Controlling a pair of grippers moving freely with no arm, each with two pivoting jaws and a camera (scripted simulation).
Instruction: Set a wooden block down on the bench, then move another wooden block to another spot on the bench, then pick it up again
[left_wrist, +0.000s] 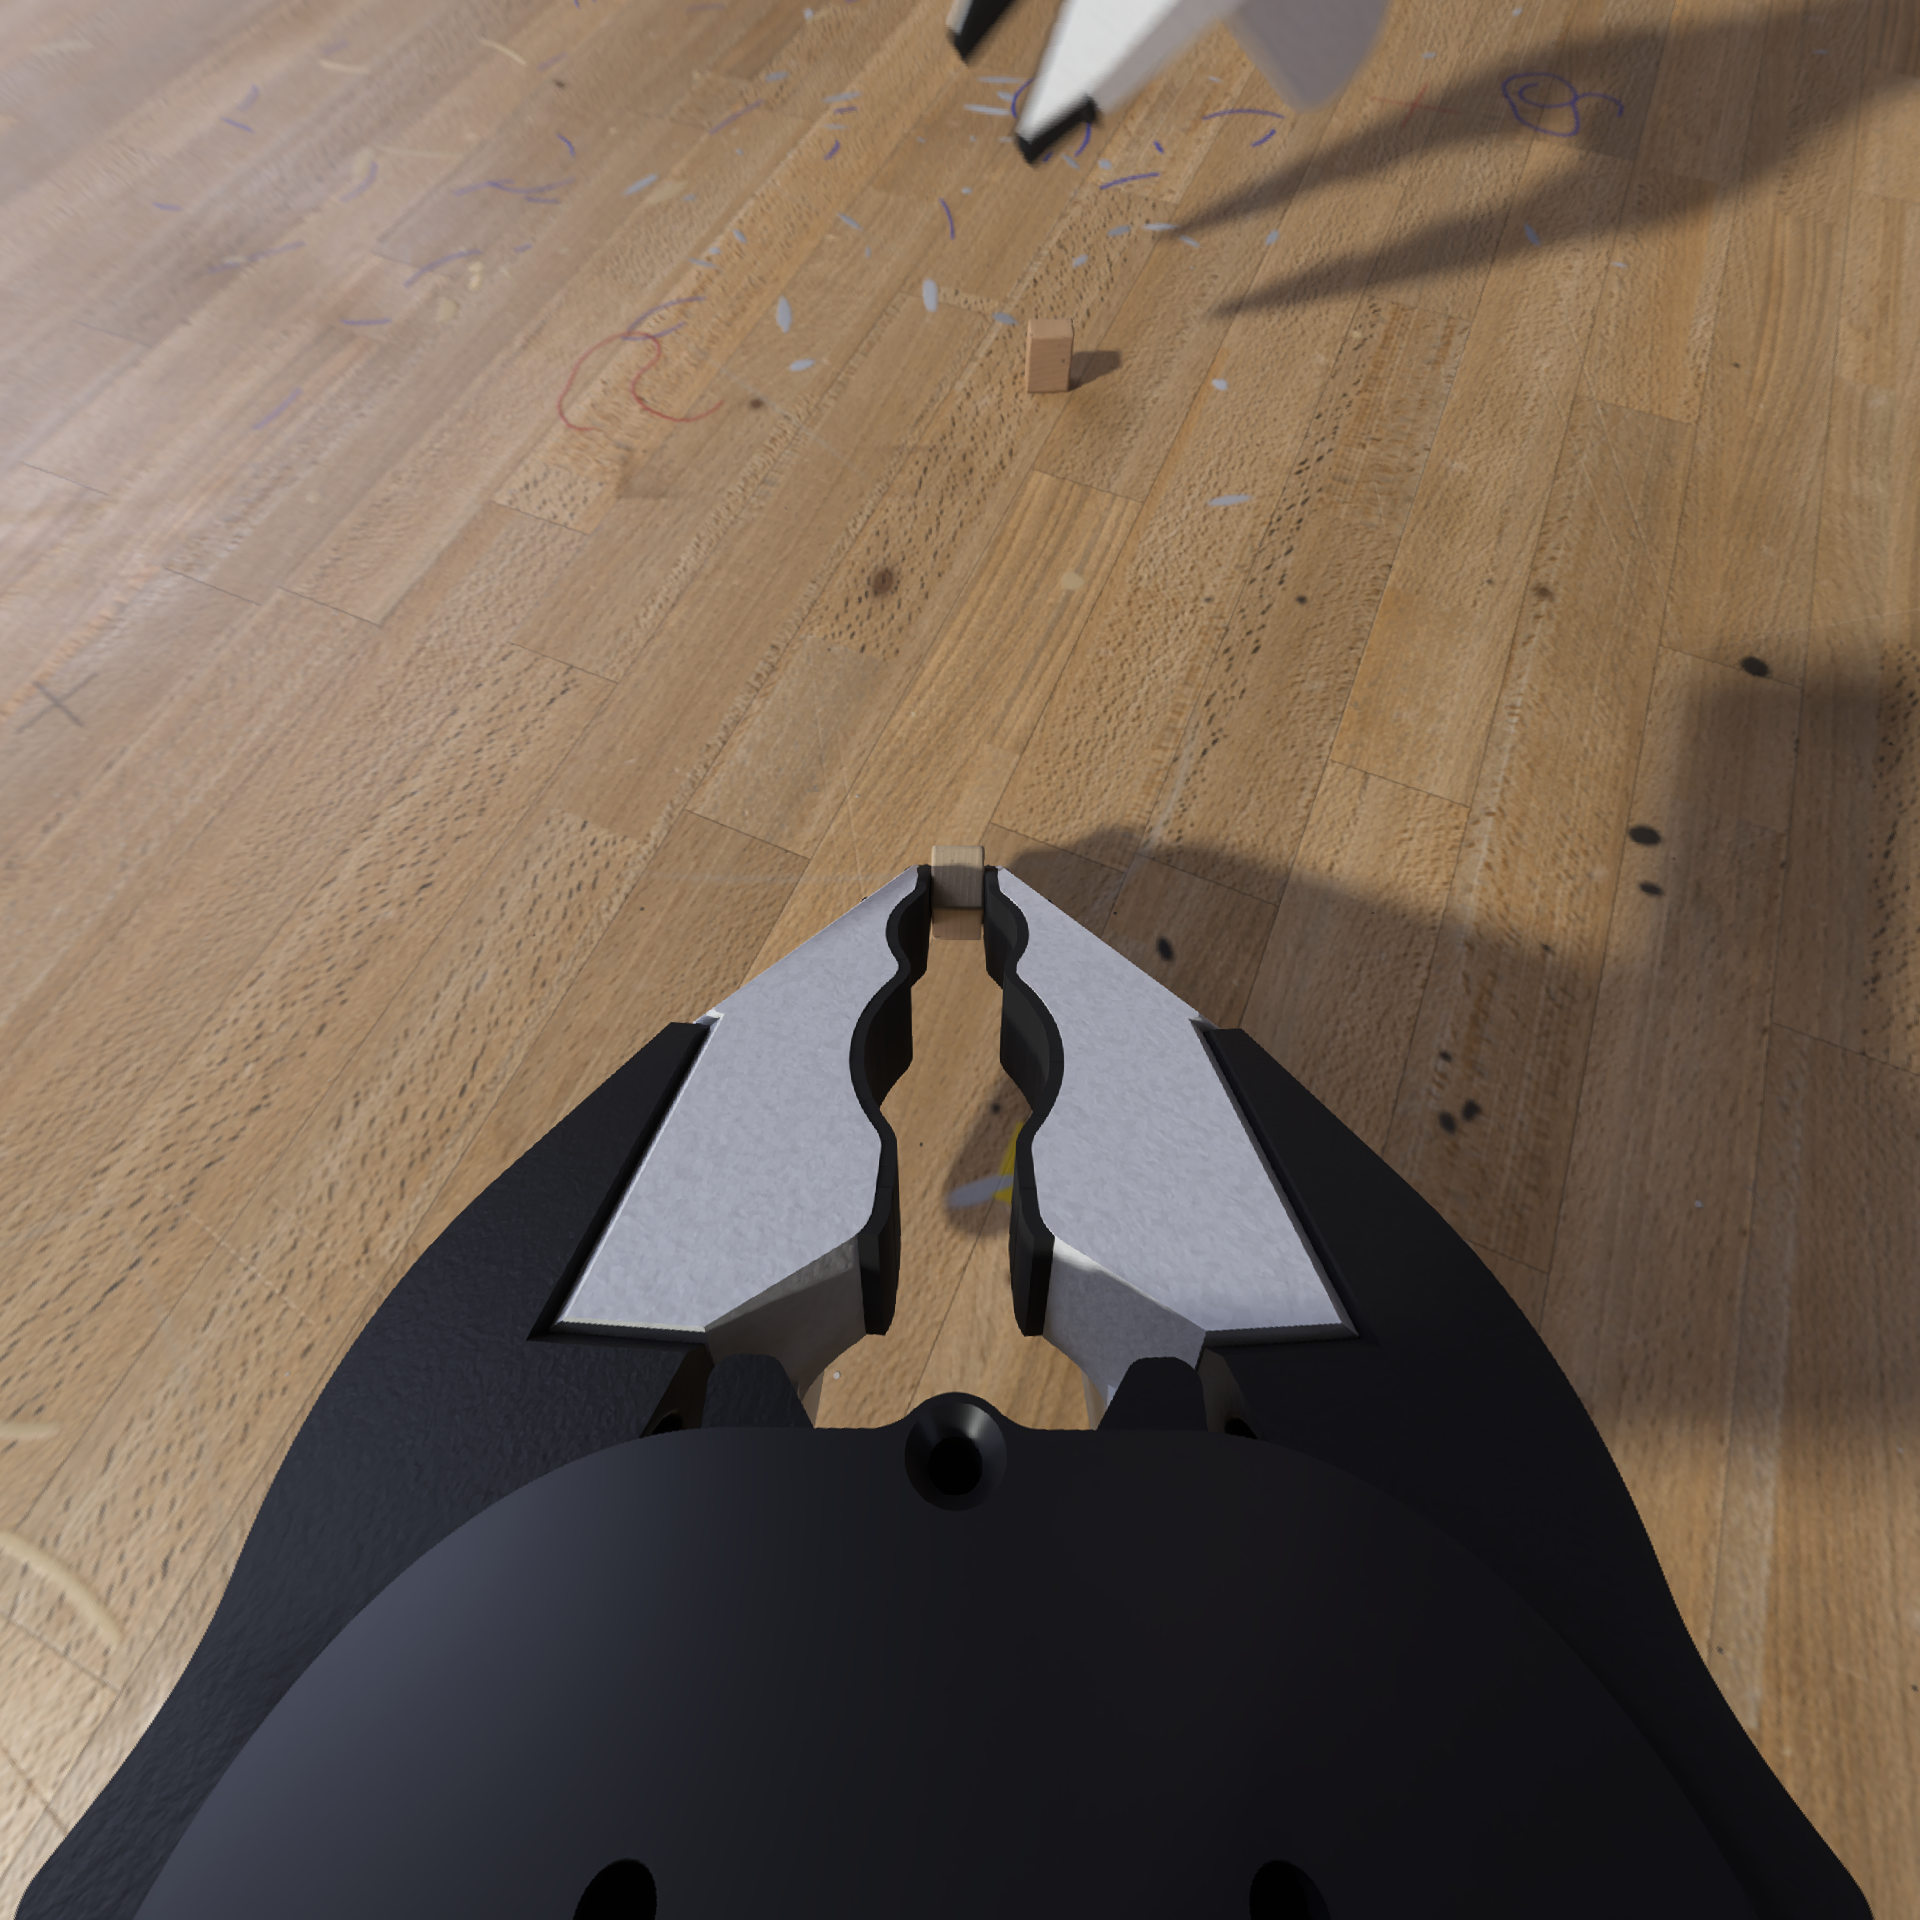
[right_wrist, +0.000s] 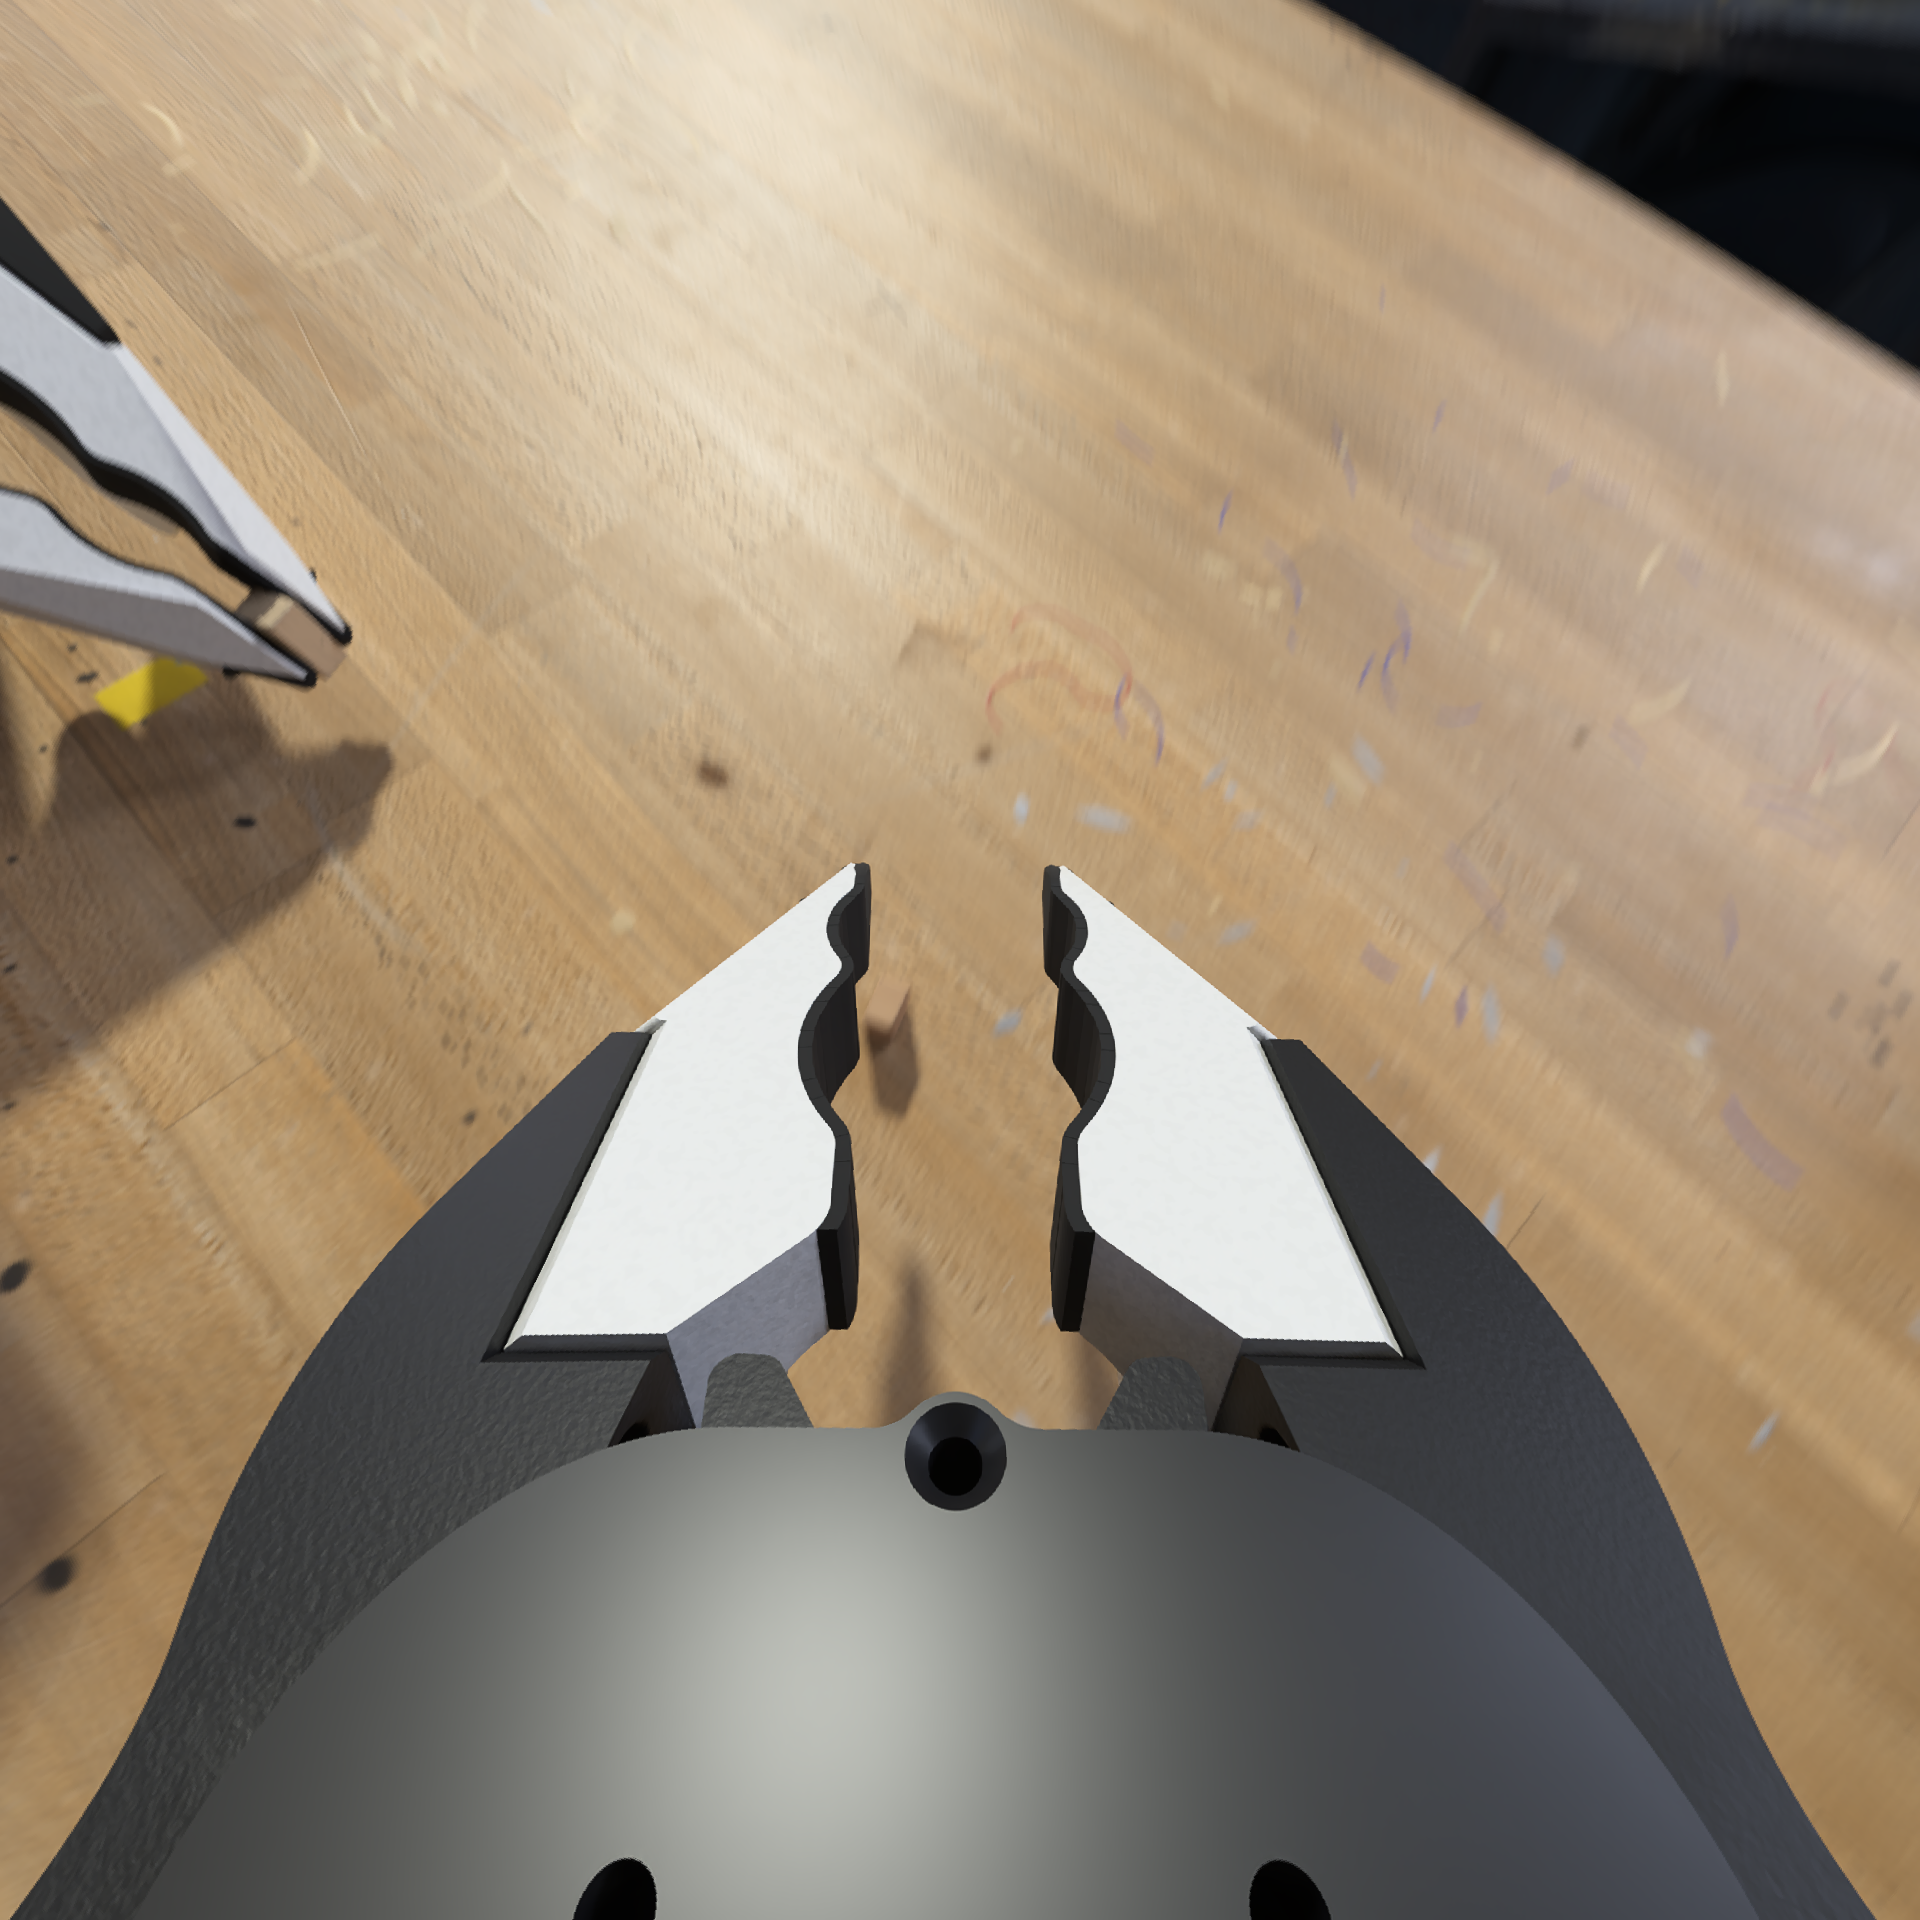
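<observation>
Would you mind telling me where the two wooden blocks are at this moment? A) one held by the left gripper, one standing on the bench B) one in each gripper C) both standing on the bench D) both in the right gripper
A: the left gripper clamps a small wooden block at its fingertips, the other block stands free on the bench, and the right gripper is open and empty.

Wooden bench, upright block

Black tool, white wavy-edged fingers

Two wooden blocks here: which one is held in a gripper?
The small block pinched at the left gripper tips; the other block stands free on the bench, farther ahead.
</observation>
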